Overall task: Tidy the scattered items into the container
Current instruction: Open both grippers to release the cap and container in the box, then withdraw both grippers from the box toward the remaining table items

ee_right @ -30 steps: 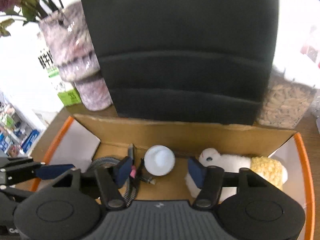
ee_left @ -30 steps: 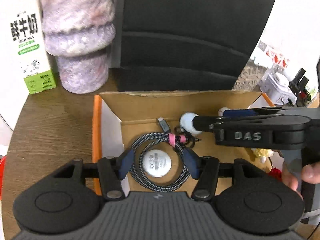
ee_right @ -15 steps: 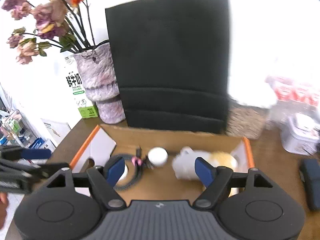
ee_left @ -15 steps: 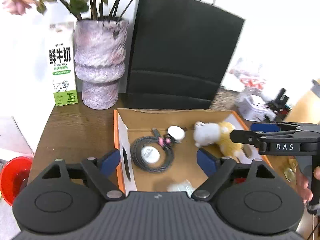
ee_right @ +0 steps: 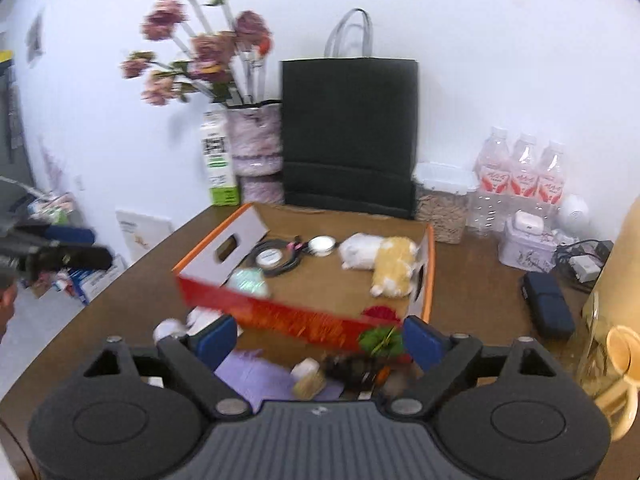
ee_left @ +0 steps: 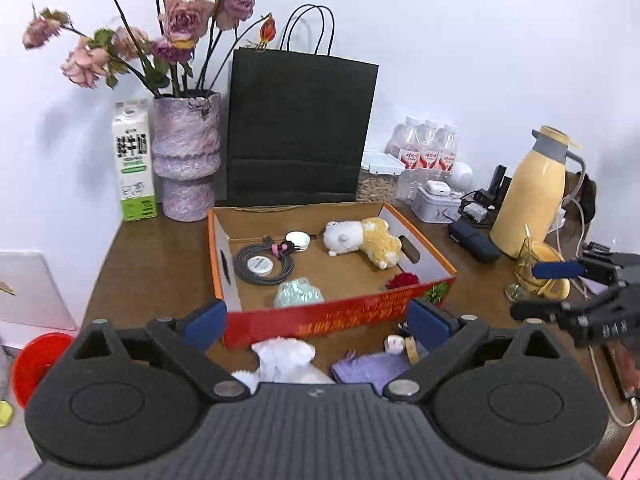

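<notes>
Nearest, the left gripper is seen with its jaws opening wide and nothing between them; the right gripper is likewise opening and holds nothing. Just beyond the fingers, on the wooden table in front of the box, several items are still left out: a white crumpled tissue, a purple cloth, and a small white and tan object whose kind cannot be told. A dark, blurred clump beside a green leafy sprig is also seen there in the right wrist view.

Behind these stands the cardboard box with its red front wall. Inside it are already laid a pale green wrapped packet, a red rose head, a coiled braided cable around a white disc, a round white puck, and a white and yellow plush toy.

The task is judged a little over half done; the loose items before the box remain to be gathered.
</notes>
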